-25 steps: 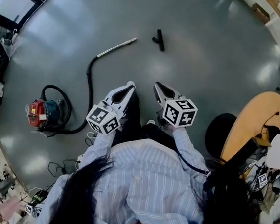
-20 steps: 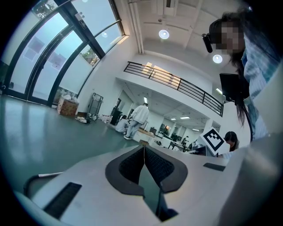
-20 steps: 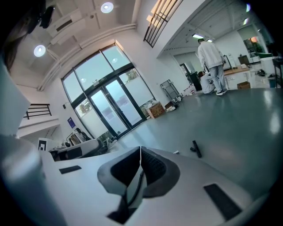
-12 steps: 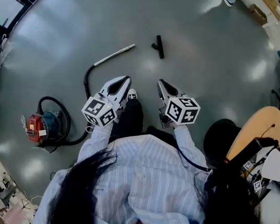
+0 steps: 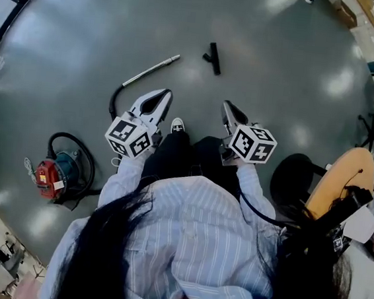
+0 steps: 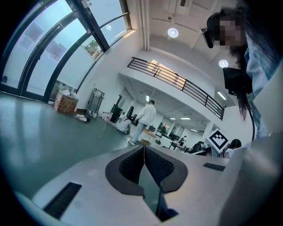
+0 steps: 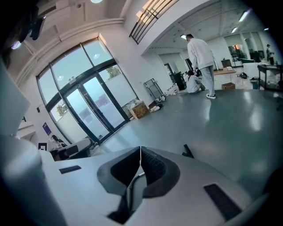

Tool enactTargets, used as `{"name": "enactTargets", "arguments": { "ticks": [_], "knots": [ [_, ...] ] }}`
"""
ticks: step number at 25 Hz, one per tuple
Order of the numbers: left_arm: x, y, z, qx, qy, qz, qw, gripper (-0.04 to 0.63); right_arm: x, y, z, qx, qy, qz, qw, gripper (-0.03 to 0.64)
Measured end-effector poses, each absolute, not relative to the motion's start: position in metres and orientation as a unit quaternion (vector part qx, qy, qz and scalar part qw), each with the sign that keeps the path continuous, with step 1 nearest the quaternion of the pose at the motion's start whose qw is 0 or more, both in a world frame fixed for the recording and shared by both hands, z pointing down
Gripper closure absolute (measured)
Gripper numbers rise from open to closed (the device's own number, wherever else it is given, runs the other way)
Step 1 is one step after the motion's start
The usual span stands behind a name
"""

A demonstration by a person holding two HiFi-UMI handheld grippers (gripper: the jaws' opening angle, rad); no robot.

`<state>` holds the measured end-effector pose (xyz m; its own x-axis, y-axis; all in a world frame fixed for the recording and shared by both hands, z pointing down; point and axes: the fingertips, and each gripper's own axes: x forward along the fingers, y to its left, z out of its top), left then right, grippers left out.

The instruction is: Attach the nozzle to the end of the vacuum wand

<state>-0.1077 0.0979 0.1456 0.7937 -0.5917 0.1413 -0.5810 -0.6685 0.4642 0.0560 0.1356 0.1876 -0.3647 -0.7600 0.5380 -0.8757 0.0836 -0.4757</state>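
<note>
Nearest the head camera, a pale blue striped shirt is seen from above, and both hand-held tongs are carried out in front of it. The left gripper is closed on nothing, its dark ribbed pads being pressed flat together; the right gripper is likewise closed and empty. Between them a white shoe is planted on the glossy grey-green floor. Off to the left a red and blue canister vacuum cleaner is parked, and from it a black flexible hose is led to the slim silver metal vacuum wand, which is laid flat with its free end pointing to the upper right. Farther on, the small black T-shaped plastic nozzle is found lying on the floor, near that free end but clearly apart from it, so no part of the joining is judged done. Trouble is most likely at the pick-up: unless the jaws are opened first, the nozzle would only be pushed across the smooth floor. The round wand could be rolled aside by a glancing touch or dragged back by the hose. If the nozzle's socket is offered up crooked, it could jam or drop off.
</note>
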Motion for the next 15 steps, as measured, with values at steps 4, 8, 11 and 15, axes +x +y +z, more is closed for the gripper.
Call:
{"name": "enactTargets", "arguments": {
  "ticks": [4,8,11,15],
  "knots": [
    [-0.105,0.084,0.158,0.909,-0.316,-0.005,0.271,0.588,0.055,0.116,0.191,0.559,-0.726,0.393,0.080,0.606],
    [-0.098,0.071,0.165,0.905,-0.318,-0.001,0.284,0.588,0.058,0.098,0.195,0.551,-0.727,0.401,0.085,0.606],
    [-0.091,0.058,0.168,0.902,-0.324,0.002,0.285,0.588,0.065,0.081,0.200,0.544,-0.729,0.406,0.089,0.606],
    [-0.083,0.035,0.174,0.894,-0.339,0.006,0.295,0.588,0.074,0.049,0.207,0.529,-0.737,0.411,0.093,0.606]
  ]
}}
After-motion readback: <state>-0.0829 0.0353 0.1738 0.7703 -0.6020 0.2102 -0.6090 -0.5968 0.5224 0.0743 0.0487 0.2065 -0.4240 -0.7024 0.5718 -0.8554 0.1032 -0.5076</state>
